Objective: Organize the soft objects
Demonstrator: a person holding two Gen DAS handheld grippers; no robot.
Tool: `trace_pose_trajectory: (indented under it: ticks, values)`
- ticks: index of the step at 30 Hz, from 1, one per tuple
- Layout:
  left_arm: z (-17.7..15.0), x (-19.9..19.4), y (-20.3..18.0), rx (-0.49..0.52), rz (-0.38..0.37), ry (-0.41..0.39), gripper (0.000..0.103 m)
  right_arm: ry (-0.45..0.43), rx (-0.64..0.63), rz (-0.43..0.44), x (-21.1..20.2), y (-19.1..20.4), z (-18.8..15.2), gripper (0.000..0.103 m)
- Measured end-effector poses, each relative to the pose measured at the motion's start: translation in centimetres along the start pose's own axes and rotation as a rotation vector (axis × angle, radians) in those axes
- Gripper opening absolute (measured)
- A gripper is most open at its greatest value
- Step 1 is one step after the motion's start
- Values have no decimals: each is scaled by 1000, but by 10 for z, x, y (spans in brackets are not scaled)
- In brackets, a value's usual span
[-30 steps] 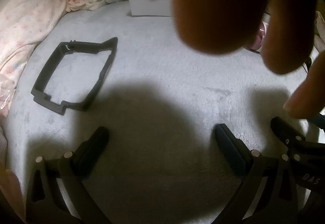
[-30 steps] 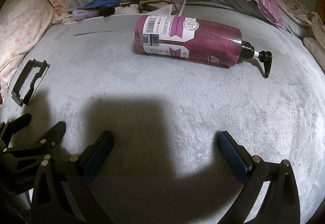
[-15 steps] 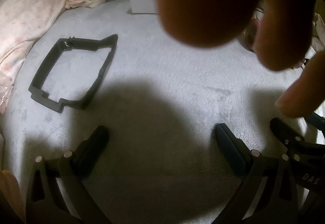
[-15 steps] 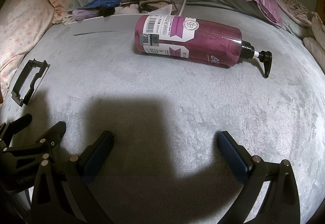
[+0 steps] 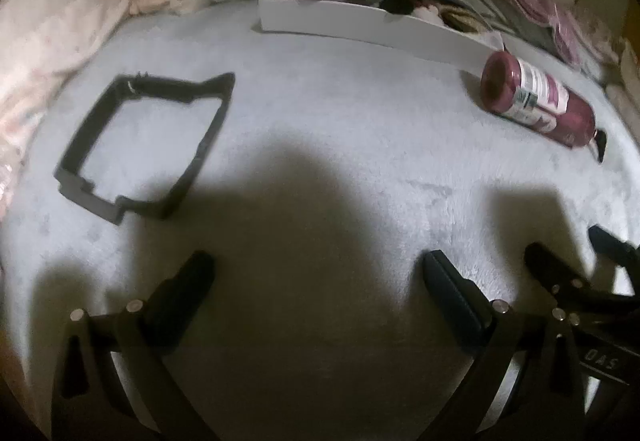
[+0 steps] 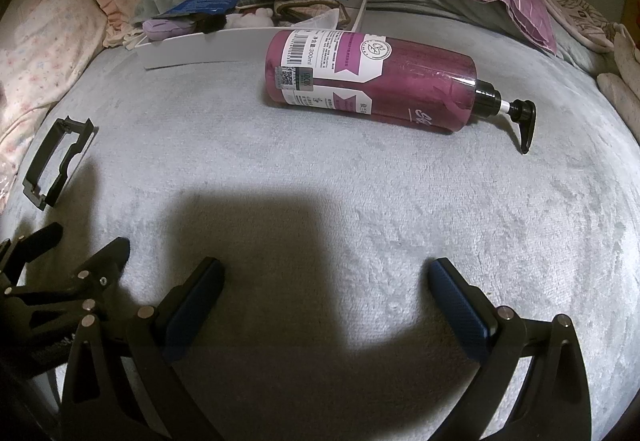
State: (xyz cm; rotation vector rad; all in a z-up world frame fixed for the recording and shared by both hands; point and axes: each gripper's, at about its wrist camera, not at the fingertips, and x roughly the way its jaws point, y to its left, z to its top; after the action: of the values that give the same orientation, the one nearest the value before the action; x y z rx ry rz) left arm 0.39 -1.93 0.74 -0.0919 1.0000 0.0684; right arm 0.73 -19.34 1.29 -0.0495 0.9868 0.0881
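Both wide and empty, left tool [image 5: 318,273] and right tool [image 6: 326,279] hovering over the bed [image 6: 360,201], likely pre-pick; next, reaching ahead toward the white tray [image 6: 192,51] of soft things.

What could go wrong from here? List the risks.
1. The purple pump bottle lies on its side on the plush grey blanket; a nudge could roll it.
2. The white tray is already heaped, so added items may spill.
3. Both hand-held grippers, left and right, sit close together and could collide.

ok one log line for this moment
left gripper: open, empty | right gripper: open, empty | pump bottle: lying on bed | white tray: untouched
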Motion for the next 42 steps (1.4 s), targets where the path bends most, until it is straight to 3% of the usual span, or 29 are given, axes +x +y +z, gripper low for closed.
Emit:
trace_pose_trajectory:
  ticks: [12,15,18,23,27,28,31,34,36,42]
  values:
    - [-4,-3,-2,13,19,-3,103,1,0,-4,0,0,0,103]
    - [-4,-9,4,-3,-25,-19,101,1,-2,-6,0,0,0,103]
    - [-7,-26,5,8,-75,-84,96,0,2,-2,-1,0,0,103]
    - [-13,-65,-14,116,-21,-267,96,0,3,-2,-1,0,-1,103]
    - [-13,-76,-13,125,-5,-315,96,3,16,-10,1,1,3,103]
    - [-13,-76,-10,111,9,-321,96,-6,34,0,0,1,7,103]
    - [-12,-77,-4,75,22,-330,96,-95,30,53,-19,5,-1,87]
    - [-15,-78,-2,53,19,-340,95,-247,-33,63,-51,16,-7,87]
    - [-16,-80,-1,49,28,-351,95,-297,-58,29,-61,20,-9,86]
    - [-17,-82,-1,48,33,-359,95,-309,-67,40,-64,20,-9,86]
